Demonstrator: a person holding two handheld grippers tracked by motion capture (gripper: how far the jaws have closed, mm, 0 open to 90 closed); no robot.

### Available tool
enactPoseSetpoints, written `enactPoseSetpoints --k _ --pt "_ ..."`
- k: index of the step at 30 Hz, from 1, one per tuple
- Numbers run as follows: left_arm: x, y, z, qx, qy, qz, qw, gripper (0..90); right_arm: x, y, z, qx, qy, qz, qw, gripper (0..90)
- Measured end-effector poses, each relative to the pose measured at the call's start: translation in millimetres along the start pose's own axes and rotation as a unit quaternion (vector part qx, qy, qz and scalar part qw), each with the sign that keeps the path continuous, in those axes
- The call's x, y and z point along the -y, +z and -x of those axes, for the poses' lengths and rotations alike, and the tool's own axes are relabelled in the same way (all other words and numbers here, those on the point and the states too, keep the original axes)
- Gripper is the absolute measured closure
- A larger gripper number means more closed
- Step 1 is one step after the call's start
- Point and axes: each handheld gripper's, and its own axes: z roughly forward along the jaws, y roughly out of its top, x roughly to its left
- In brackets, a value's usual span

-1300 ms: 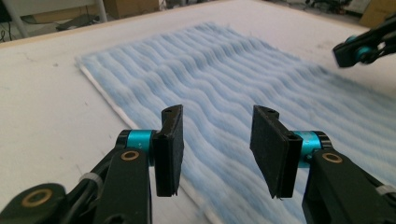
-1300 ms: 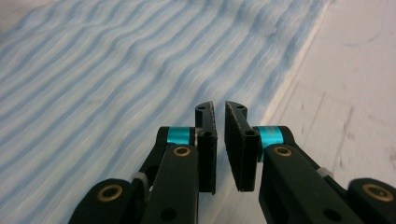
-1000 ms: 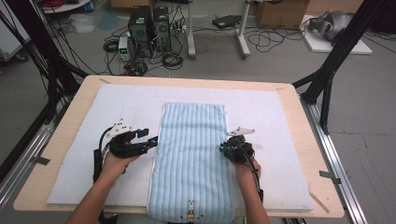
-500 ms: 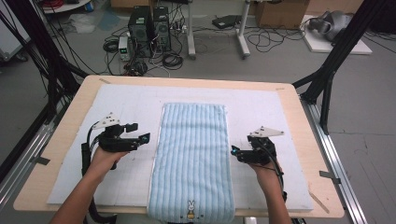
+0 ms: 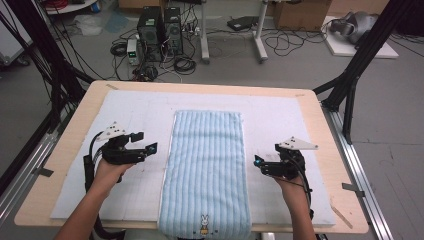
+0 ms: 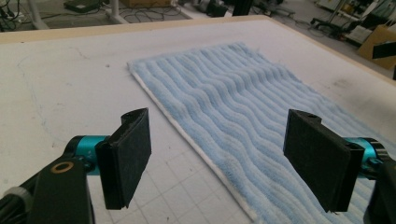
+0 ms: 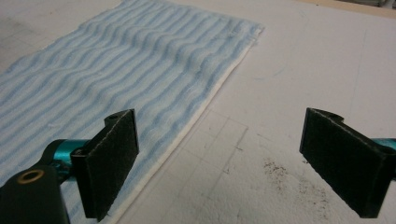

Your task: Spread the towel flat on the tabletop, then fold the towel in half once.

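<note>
I've drawn both grippers outward off the towel (image 5: 207, 170); left gripper (image 5: 150, 147) and right gripper (image 5: 259, 163) hover wide open, empty, flanking it. Towel lies flat, folded lengthwise.

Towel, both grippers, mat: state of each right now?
Towel: folded into a long strip, flat, near end hanging over the table edge.
Left gripper: open, empty, beside the towel's left edge.
Right gripper: open, empty, beside its right edge.
Mat: flat, some dark specks.
</note>
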Motion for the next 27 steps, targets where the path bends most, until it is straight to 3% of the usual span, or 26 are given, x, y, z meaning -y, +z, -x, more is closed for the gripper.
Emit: enactPoseSetpoints --k 6,10,15,19,27 --pt "0.9 3.5 7.0 -0.001 0.007 -0.011 0.9999 23.7 -1.0 -1.7 -3.1 -0.006 0.001 0.006 1.0 10.9" --pt "-1.1 5.9 10.3 0.0 0.005 0.001 1.0 24.9 -1.8 -3.3 -3.9 -0.007 -0.006 0.011 0.9999 11.0" --pt "-1.7 6.5 11.8 -0.002 0.004 -0.003 1.0 25.1 0.1 -4.1 -2.0 -0.008 0.002 0.016 0.9998 11.0" --pt "-3.1 9.0 10.4 -0.004 -0.006 0.009 0.9999 25.6 1.6 -3.2 -1.1 -0.008 0.006 0.016 0.9998 11.0" --pt "-10.0 16.3 1.3 -0.005 -0.033 0.004 0.9994 23.6 -2.6 1.3 4.9 -0.02 0.032 0.019 0.9991 11.0"
